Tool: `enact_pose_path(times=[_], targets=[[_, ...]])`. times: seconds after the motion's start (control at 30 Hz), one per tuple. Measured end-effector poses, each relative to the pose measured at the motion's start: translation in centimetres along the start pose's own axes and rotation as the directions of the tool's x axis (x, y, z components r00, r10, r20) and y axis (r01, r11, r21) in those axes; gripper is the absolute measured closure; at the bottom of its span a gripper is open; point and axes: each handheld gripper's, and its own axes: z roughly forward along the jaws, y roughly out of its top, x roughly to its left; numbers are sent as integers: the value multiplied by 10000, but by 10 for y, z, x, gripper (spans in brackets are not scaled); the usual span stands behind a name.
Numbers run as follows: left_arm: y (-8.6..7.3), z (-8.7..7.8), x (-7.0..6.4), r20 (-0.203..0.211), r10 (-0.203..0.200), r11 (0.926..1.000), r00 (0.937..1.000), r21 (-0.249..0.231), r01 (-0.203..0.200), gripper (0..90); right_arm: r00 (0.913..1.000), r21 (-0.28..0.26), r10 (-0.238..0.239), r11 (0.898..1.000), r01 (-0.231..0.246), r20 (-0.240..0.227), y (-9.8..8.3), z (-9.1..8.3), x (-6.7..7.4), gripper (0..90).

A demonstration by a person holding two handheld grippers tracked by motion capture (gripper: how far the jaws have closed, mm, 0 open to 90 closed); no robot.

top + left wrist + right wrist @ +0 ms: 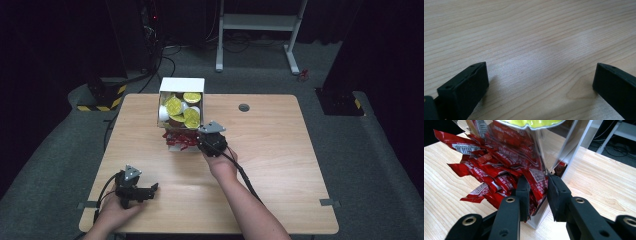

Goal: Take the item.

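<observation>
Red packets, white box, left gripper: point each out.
red packets (499, 173), right gripper view, middle of the pile
white box (181, 84), high view, its top panel
left gripper (154, 188), high view, between its jaw tips

Table (280, 150): light wood, with a round grey grommet (244, 107) set near the far edge.
Floor (380, 165): covered in grey carpet.
Stand (260, 22): white metal frame, placed beyond the table.
Cables (170, 60): trailed across the floor (black).
Hazard blocks (102, 95): yellow-black striped, at left.
Surroundings: kept dark.
</observation>
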Motion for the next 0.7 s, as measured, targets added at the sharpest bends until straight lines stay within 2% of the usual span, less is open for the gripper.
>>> enact_pose_path(times=[0.3,0.33,0.7], targets=[[0,0,0,1,-1,10000,10000,1,1,6,10000,57,-19,10000,19,10,-1,1,1,777],[0,0,0,0,1,10000,10000,3,-1,6,9998,14,-198,9998,198,50,-1,1,1,800],[0,0,0,-2,5,10000,10000,10,-5,6,9990,14,-430,9991,430,90,-2,-2,1,857]])
